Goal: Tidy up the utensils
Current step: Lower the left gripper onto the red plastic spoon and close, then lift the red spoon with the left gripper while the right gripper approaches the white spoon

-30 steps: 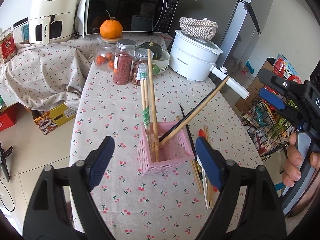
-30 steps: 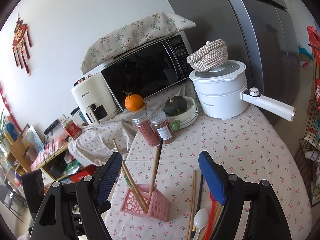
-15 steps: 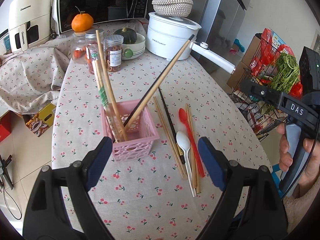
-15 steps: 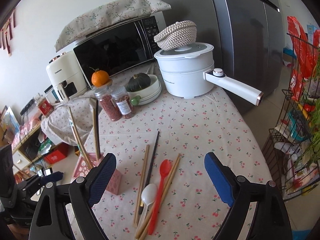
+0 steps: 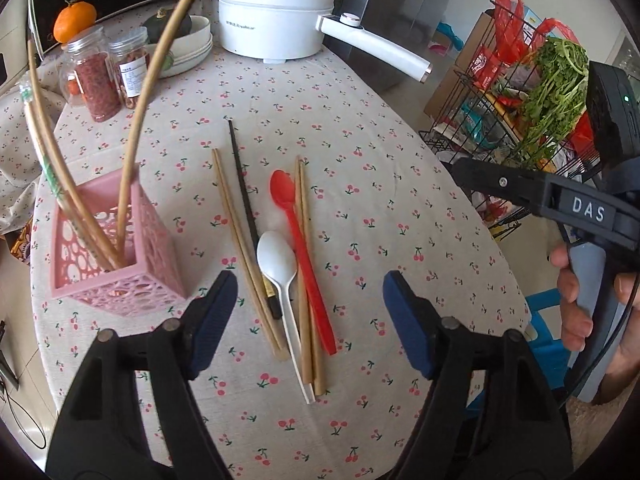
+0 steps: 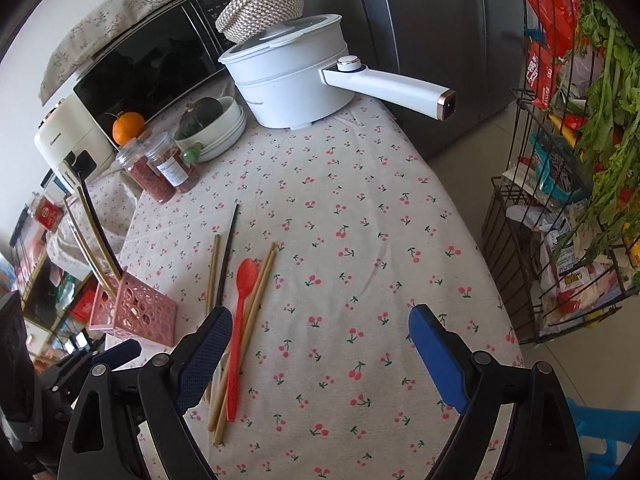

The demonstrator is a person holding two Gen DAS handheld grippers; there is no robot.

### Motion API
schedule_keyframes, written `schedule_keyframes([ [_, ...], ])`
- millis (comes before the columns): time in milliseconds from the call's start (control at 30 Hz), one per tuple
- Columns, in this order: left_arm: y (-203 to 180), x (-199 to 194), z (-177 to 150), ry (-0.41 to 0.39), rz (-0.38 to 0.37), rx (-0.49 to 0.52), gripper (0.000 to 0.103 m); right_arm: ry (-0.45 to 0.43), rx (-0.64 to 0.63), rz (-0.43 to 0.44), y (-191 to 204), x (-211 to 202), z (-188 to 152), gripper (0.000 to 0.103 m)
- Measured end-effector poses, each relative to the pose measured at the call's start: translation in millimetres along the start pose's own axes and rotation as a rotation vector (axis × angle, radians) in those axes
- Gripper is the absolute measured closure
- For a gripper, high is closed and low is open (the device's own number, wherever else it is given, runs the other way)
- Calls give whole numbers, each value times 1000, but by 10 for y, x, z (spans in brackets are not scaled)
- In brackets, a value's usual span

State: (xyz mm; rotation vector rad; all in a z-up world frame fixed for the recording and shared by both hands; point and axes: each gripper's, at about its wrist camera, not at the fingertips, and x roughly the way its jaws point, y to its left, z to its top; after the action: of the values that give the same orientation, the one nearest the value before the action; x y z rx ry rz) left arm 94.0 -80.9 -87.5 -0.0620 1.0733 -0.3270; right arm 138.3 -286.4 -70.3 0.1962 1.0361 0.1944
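Observation:
A pink lattice holder (image 5: 116,256) stands at the table's left with several chopsticks upright in it; it also shows in the right wrist view (image 6: 138,312). Beside it lie a white spoon (image 5: 280,268), a red spoon (image 5: 298,232), a black chopstick (image 5: 244,200) and several wooden chopsticks (image 5: 236,232). My left gripper (image 5: 310,320) is open and empty just above the near ends of these utensils. My right gripper (image 6: 320,352) is open and empty, to the right of the red spoon (image 6: 240,320). Its left finger hides the white spoon.
A white electric pot (image 5: 280,24) with a long handle, two jars (image 5: 108,76), a bowl with a squash (image 6: 212,120), an orange, a microwave and an air fryer stand at the back. A wire rack (image 6: 560,200) with greens is to the right of the table.
Both grippers have swung right and come lower, from over the pink holder to over the loose utensils. The holder now sits at the left of both views. Both grippers stayed open.

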Motion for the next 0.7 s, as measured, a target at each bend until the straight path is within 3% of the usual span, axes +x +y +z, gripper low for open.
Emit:
schedule_keyframes([
  [67,-58,180,83,29,7,-3,59,0,-2,-17,-59,23,-2,12],
  [233,-18,648,280,90,73,-83,80,21,6,-27,-180,109,5,12],
  [533,114,1003,434,161,118,-182,84,32,19,7,-261,146,24,12],
  [700,197,1100,488,183,41,-230,92,32,40,16,-297,148,35,12],
])
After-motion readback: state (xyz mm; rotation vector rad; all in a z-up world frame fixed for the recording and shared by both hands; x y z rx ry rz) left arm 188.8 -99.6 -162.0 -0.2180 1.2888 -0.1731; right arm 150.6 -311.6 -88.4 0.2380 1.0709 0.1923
